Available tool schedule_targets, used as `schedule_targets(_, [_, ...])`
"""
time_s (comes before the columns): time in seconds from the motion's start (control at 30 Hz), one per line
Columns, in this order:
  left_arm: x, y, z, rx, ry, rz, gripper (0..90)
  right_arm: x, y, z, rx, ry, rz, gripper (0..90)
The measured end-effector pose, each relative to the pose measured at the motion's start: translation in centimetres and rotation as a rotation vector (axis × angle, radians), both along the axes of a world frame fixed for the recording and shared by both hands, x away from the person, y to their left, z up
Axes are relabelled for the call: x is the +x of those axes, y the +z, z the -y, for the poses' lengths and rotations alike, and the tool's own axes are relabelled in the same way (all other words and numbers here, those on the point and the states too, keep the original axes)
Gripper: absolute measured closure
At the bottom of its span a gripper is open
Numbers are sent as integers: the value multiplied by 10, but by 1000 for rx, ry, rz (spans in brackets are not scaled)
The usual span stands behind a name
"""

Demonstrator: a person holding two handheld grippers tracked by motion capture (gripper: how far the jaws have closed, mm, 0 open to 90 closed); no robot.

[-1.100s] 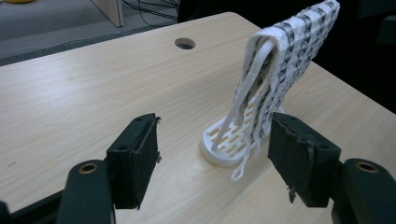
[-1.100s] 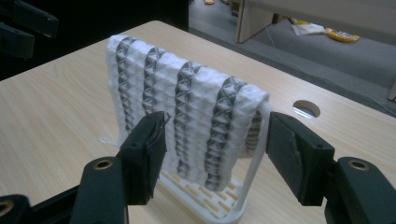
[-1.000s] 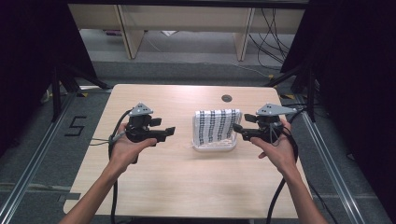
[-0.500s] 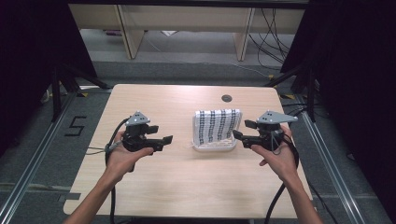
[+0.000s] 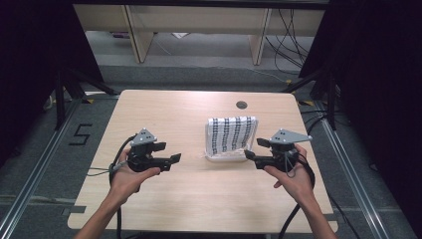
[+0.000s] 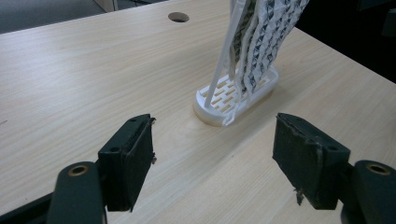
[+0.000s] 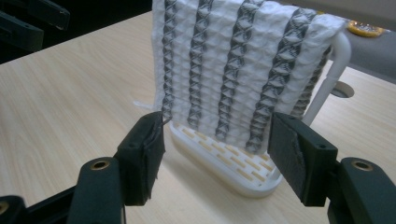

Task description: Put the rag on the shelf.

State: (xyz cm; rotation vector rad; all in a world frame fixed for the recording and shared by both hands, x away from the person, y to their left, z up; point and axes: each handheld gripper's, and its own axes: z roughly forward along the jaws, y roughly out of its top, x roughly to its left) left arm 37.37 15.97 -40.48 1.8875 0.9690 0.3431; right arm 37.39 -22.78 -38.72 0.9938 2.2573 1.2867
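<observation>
The high view is looking forward and down over the whole table (image 5: 189,199) from above the person's side. The left gripper view is facing low across the wood toward the towel rack (image 6: 236,100), seen edge-on. The right gripper view is sitting close, facing the same rack's broad side.

One sign can be read: a large black figure "5" (image 5: 81,134) marked on the grey floor (image 5: 35,149), beyond the table's edge on the side of the left gripper (image 5: 175,158), well apart from it. Nothing on the pale wooden table top (image 5: 169,114) carries any lettering that can be made out.
</observation>
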Motion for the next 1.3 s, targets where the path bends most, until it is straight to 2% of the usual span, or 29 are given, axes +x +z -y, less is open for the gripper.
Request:
schedule_targets(0.03, [-1,0,0,6,2,-1,282,0,-2,-1,6,6,17,373])
schedule_targets(0.07, [-1,-1,-1,12,-3,4,282,-1,-1,-2,0,3,4,373])
schedule_targets(0.1, [-1,-2,0,11,4,6,282,1,-3,-2,-8,16,36,373])
schedule_targets(0.17, [-2,-4,-1,12,4,6,282,-3,-4,-4,-3,10,1,372])
schedule_targets(0.23, [-3,-5,-2,22,5,-1,282,-3,-6,-5,-21,27,25,371])
schedule_targets(0.27, [-3,-6,-2,17,2,2,282,-4,-8,-6,-17,28,14,371])
schedule_targets(0.3, [-3,-6,-4,39,-10,2,282,-5,-9,-7,-8,29,8,371])
schedule_targets(0.33, [-4,-6,-3,31,5,-1,282,-5,-10,-6,-21,34,13,371])
schedule_targets(0.4, [-5,-7,-3,18,5,0,282,-8,-12,-8,-16,32,-10,370])
schedule_targets(0.47, [-6,-8,-4,25,0,-2,282,-10,-14,-9,-21,34,-3,370])
schedule_targets(0.5, [-6,-8,-5,34,-12,2,282,-11,-14,-9,-17,37,-18,369])
schedule_targets(0.53, [-7,-9,-4,18,-4,0,282,-10,-16,-9,-21,55,-4,369])
schedule_targets(0.57, [-8,-9,-4,25,-7,0,282,-11,-16,-9,-23,40,-1,370])
schedule_targets(0.67, [-9,-11,-4,27,-7,-2,281,-12,-18,-9,-31,53,-1,368])
schedule_targets(0.7, [-9,-11,-6,46,-26,0,278,-14,-18,-9,-27,45,-7,368])
schedule_targets(0.73, [-10,-12,-4,27,-11,-1,276,-14,-19,-9,-26,51,-2,368])
schedule_targets(0.77, [-11,-12,-5,34,-15,-1,276,-16,-20,-10,-20,47,-24,368])
schedule_targets(0.8, [-12,-13,-4,32,-7,5,275,-16,-21,-9,-32,52,3,368])
schedule_targets(0.87, [-13,-14,-5,31,-17,0,273,-17,-22,-9,-43,59,10,368])
schedule_targets(0.93, [-15,-15,-6,33,-10,3,272,-18,-24,-9,-38,64,-1,367])
schedule_targets(1.0, [-16,-16,-8,54,-23,4,268,-21,-25,-10,-34,56,-15,365])
schedule_targets(1.03, [-17,-17,-7,40,-14,0,267,-20,-26,-9,-42,64,7,364])
schedule_targets(1.13, [-19,-19,-7,32,-19,3,261,-22,-27,-9,-40,67,-10,361])
schedule_targets(1.17, [-19,-20,-7,30,-22,7,258,-23,-28,-9,-39,63,11,360])
schedule_targets(1.23, [-21,-20,-8,40,-23,-1,249,-23,-28,-10,-37,76,-4,352])
schedule_targets(1.3, [-21,-21,-10,63,-40,2,239,-24,-29,-10,-36,66,-10,326])
